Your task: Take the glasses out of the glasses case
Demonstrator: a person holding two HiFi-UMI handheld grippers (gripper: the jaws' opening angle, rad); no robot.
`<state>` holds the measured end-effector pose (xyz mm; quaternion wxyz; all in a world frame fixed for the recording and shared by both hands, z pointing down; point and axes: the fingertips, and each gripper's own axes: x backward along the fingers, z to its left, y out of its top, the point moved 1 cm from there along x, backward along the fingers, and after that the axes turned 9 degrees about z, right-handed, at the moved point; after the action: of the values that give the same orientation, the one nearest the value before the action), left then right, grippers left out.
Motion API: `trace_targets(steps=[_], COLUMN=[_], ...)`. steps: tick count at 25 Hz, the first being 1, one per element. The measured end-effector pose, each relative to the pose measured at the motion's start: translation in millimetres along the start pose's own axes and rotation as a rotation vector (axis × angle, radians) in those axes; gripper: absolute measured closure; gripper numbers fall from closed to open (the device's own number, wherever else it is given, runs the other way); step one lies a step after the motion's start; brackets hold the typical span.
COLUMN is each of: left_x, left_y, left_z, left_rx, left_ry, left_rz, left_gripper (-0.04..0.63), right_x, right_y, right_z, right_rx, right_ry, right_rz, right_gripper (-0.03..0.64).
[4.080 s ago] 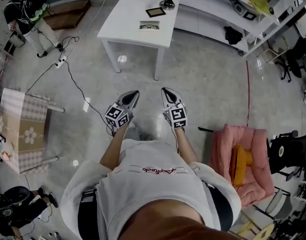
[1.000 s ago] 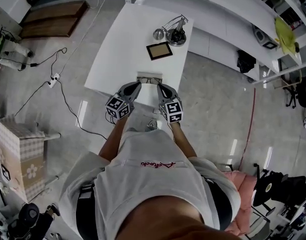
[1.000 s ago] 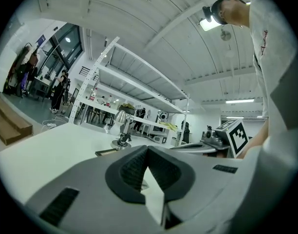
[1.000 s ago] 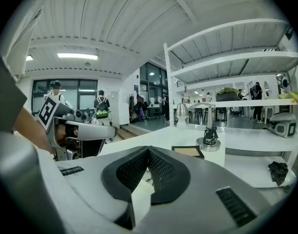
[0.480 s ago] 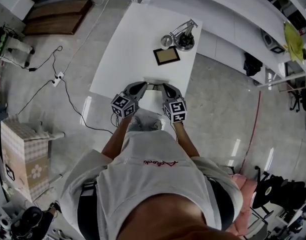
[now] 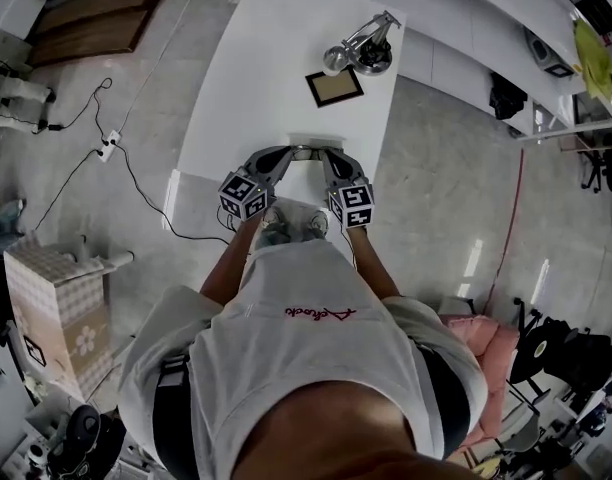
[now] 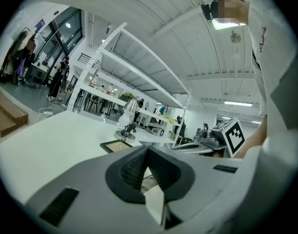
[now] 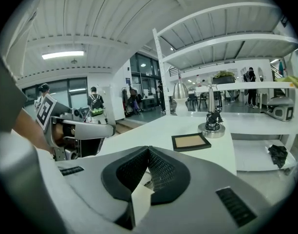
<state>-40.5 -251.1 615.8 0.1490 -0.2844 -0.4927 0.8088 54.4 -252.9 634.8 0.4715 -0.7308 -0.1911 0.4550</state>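
The glasses case (image 6: 305,148) lies flat near the front edge of the white table (image 6: 256,78); only a sliver of it shows between the two gripper tips, and I cannot make out the glasses. My left gripper (image 6: 289,152) comes at the case from the left with its pads together. My right gripper (image 6: 323,154) comes from the right, also shut. Both tips sit right at the case; whether they touch it is hidden. In the left gripper view the left gripper (image 7: 147,149) has its black pads meeting, with nothing between them. The right gripper (image 8: 148,150) looks the same in its own view.
A dark picture frame (image 6: 334,87) and a metal desk lamp (image 6: 361,48) stand farther back on the table. A long white counter (image 6: 466,28) runs at the right. Cables (image 6: 116,158) lie on the floor at the left, near a patterned box (image 6: 61,308).
The person has walked up to the table. Both grippers have moved forward and down over its front edge and closed in on the case from either side.
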Motion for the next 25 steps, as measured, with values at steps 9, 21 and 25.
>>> trace_targets(steps=[9, 21, 25], left_x=[7, 7, 9], left_y=[-13, -38, -42], left_z=[3, 6, 3], left_rx=[0.007, 0.049, 0.046], left_ry=[-0.008, 0.000, 0.001], left_rz=[0.020, 0.060, 0.074], left_gripper=[0.604, 0.604, 0.604], right_x=[6, -12, -28], right_y=[-49, -61, -57], right_z=[13, 12, 6], right_rx=[-0.141, -0.127, -0.127], right_ry=[-0.005, 0.039, 0.041], right_rz=[0.054, 0.093, 0.099], right_gripper=[0.595, 0.573, 0.550])
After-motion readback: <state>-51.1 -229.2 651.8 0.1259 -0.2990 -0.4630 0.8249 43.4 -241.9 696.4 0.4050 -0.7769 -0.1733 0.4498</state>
